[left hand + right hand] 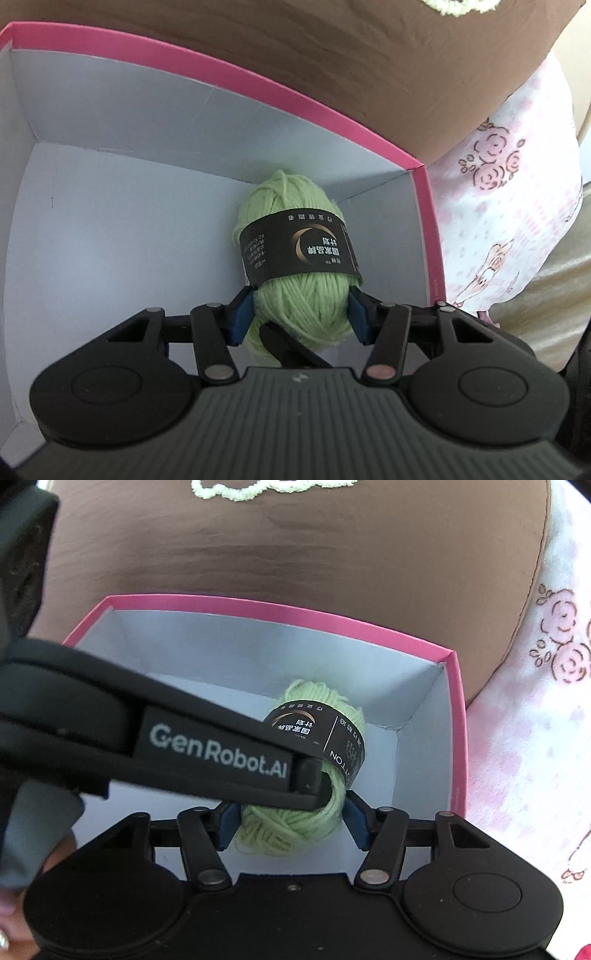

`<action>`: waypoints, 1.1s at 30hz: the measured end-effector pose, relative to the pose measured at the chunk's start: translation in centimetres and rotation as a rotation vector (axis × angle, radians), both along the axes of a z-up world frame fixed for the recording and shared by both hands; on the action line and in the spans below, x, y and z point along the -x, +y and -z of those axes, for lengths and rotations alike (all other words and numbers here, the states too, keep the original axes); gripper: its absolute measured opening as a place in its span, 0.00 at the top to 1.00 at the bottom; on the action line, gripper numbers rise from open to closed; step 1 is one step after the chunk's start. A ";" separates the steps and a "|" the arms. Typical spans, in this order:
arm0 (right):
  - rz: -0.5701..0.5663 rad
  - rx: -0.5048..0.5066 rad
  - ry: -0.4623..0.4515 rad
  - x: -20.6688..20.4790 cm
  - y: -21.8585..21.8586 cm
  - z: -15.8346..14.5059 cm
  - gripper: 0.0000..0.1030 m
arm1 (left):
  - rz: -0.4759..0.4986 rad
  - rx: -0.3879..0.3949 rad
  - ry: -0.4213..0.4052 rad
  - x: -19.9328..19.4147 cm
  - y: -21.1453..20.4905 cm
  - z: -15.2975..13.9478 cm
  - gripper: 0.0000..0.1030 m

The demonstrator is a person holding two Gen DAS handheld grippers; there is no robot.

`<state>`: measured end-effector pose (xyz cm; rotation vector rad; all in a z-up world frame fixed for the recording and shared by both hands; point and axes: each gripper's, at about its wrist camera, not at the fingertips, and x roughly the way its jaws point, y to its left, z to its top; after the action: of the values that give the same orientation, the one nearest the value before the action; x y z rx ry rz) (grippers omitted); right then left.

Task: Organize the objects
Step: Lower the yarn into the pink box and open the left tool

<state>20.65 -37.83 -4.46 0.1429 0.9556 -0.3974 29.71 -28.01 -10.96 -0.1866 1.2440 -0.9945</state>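
On a brown cushion (369,55), a pink-rimmed box (258,75) holds green yarn (295,236); left gripper (301,314) pinches it for placing, and right gripper (291,821) apparently brackets it loosely.

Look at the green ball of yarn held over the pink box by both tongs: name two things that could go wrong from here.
1. Both the left tongs and the right tongs pinch the soft near end of the yarn ball; if one lets go first, it may tip or roll.
2. Loose strands could snag on a blue pad and drag the ball back out of the pink box.
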 end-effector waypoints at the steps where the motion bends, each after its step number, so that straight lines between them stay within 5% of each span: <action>1: -0.014 0.002 0.000 0.1 0.0 0.0 0.40 | 0.001 -0.004 -0.003 0.0 -0.1 0.0 0.50; 10: -0.074 -0.014 -0.077 1.4 -0.7 -0.8 0.41 | -0.008 -0.021 -0.019 -0.4 -0.3 0.0 0.50; 12: -0.102 0.051 -0.049 1.2 -0.2 -0.5 0.55 | 0.009 -0.035 -0.037 -0.1 -0.7 -0.2 0.51; 20: -0.074 0.156 -0.051 1.2 -0.3 0.4 0.65 | 0.058 -0.041 -0.043 -0.6 -0.9 -1.3 0.51; 28: -0.077 0.160 -0.057 1.4 -0.8 0.9 0.65 | 0.017 -0.048 -0.153 -1.4 0.1 -2.4 0.50; 33: -0.110 0.092 -0.078 2.2 -1.6 0.9 0.65 | 0.010 -0.007 -0.055 -2.1 -1.1 -1.1 0.50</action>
<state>18.41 -39.39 -5.32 0.0213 0.8624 -0.3314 31.80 -29.15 -9.87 -0.1470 1.1991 -0.9981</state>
